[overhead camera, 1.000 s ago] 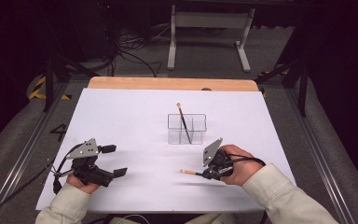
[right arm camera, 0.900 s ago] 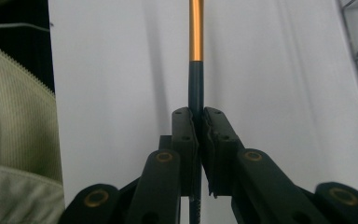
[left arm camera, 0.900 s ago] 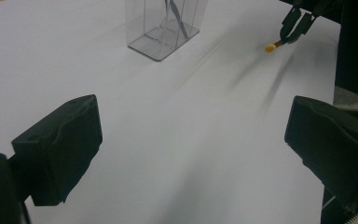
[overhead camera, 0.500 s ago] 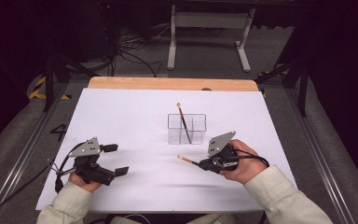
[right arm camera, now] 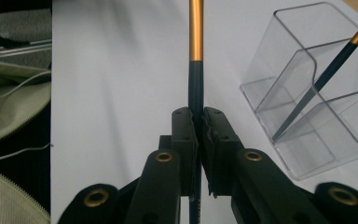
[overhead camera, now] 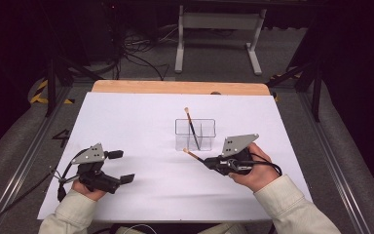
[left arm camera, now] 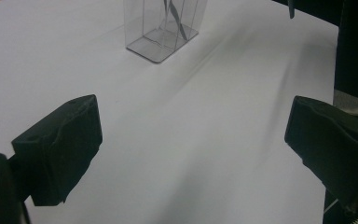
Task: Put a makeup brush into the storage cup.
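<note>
My right gripper [overhead camera: 208,162] is shut on a thin brush [overhead camera: 193,155] with a dark handle and a gold band, held just above the white sheet, its pale tip pointing left near the front of the clear compartment holder [overhead camera: 209,122]. Looking along the right gripper [right arm camera: 199,126], the held brush [right arm camera: 196,46] runs straight ahead, and the holder [right arm camera: 284,46] is to the right. A second brush [overhead camera: 191,126] leans inside the holder, also seen from the right gripper [right arm camera: 326,74]. My left gripper [overhead camera: 121,166] rests open at the front left. Its jaws [left arm camera: 193,149] stand wide over bare paper, the holder [left arm camera: 161,32] far ahead.
A white sheet [overhead camera: 126,122] covers the table, with a wooden strip [overhead camera: 175,87] along the far edge. Beyond it are a dark floor with cables and a metal stand [overhead camera: 219,22]. A pale sleeve [right arm camera: 9,107] shows at the left of the right gripper view.
The right gripper has lifted the brush off the sheet and brought its tip up toward the front of the holder. The left gripper has stayed put.
</note>
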Motion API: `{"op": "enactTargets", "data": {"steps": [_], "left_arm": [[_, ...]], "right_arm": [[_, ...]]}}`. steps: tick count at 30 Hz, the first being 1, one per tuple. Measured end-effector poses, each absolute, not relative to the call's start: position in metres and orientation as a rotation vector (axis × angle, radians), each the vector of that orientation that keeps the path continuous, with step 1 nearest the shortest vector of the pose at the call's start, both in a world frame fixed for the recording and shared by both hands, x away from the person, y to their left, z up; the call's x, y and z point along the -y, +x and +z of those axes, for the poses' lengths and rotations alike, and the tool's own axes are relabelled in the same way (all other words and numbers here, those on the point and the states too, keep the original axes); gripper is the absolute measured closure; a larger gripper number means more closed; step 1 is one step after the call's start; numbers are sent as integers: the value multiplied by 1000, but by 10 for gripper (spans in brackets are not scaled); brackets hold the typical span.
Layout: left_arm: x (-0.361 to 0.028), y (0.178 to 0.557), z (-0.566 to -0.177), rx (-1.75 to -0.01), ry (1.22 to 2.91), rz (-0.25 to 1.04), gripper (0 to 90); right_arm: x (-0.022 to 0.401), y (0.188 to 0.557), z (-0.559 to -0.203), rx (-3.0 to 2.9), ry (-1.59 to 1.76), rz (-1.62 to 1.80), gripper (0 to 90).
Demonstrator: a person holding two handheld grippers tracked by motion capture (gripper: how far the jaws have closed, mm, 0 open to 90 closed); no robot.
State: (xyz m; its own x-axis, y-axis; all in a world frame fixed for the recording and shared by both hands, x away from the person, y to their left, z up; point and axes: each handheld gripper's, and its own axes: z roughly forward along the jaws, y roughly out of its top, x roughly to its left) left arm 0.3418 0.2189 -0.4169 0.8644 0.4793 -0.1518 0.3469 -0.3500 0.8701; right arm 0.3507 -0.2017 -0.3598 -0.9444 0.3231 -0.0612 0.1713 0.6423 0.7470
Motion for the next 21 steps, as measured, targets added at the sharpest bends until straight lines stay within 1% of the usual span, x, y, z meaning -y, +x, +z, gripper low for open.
{"op": "enactTargets", "data": {"steps": [21], "left_arm": [[-221,341,-417,-613,1970,154,45]], "right_arm": [[209,356,-352,-2463,499,1521,840]]}}
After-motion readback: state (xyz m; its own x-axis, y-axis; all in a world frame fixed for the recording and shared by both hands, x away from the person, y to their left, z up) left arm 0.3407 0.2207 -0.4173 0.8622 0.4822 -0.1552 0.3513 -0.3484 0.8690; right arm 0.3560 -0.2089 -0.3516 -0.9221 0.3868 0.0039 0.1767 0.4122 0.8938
